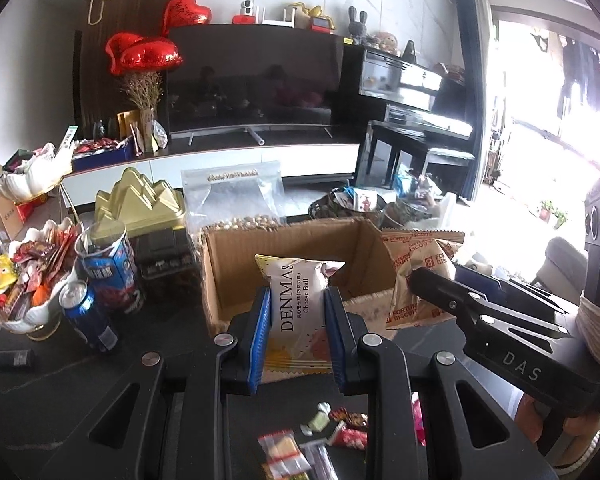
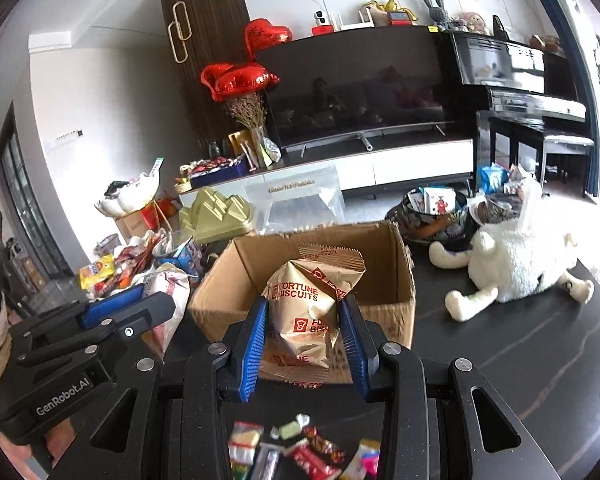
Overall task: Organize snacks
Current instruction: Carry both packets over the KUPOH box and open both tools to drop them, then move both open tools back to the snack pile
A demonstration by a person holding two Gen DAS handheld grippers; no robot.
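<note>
My left gripper [image 1: 296,300] is shut on a white Denmas cheese ball packet [image 1: 296,308], held upright in front of an open cardboard box [image 1: 236,252]. My right gripper [image 2: 305,312] is shut on a gold Fortune Biscuits packet [image 2: 304,304], which hangs before the same cardboard box [image 2: 384,248]. In the left wrist view the right gripper [image 1: 416,280] comes in from the right with the Fortune Biscuits packet [image 1: 416,276] beside the box. In the right wrist view the left gripper's body [image 2: 100,320] shows at lower left. Loose small sweets [image 1: 332,428] lie on the dark table below both grippers.
Left of the box stand blue cans [image 1: 88,316], a white shell bowl of snacks [image 1: 20,280], a gold mountain-shaped box [image 1: 140,204] and a clear zip bag [image 1: 236,192]. A white plush toy [image 2: 516,256] and a dark bowl of packets [image 2: 428,208] lie to the right.
</note>
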